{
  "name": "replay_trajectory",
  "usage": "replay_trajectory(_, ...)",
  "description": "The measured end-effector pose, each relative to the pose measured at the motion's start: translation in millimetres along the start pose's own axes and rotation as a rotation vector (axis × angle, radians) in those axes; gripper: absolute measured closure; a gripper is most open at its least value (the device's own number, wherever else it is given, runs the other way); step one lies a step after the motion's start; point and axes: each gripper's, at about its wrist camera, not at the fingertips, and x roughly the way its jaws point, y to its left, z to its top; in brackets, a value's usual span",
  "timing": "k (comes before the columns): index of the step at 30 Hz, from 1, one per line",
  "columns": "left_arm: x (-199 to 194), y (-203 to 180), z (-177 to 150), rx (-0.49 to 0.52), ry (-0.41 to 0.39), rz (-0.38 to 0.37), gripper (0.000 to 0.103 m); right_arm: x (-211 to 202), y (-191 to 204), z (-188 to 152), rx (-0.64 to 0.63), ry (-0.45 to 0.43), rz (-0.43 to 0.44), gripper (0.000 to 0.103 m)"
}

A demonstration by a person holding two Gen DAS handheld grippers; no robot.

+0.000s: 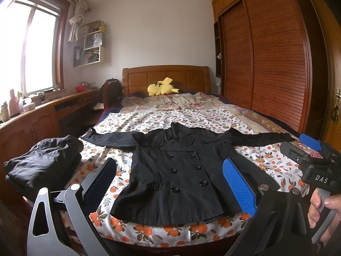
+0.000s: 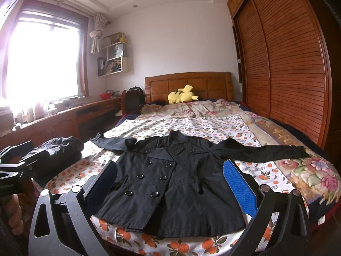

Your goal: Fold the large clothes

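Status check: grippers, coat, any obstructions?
Left gripper and right gripper open, empty. Black double-breasted coat flat, sleeves spread, unfolded. Folded black garment beside it, apart.

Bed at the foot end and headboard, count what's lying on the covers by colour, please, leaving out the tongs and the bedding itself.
Black: 2, the spread-out coat and the folded garment at the bed's left edge.
Yellow: 1, the plush toy by the headboard.
Total: 3.
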Motion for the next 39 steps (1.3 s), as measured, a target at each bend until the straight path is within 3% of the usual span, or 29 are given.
replay_trajectory(21, 13, -3, -9, -0.004, 0.021, 0.004, 0.002, 4, 1, -4, -0.001, 0.019, 0.002, 0.006)
replay_trajectory(39, 70, 26, -31, -0.025, 0.100, 0.031, 0.002, 79, -2, -20, -0.045, 0.095, 0.017, 0.006)
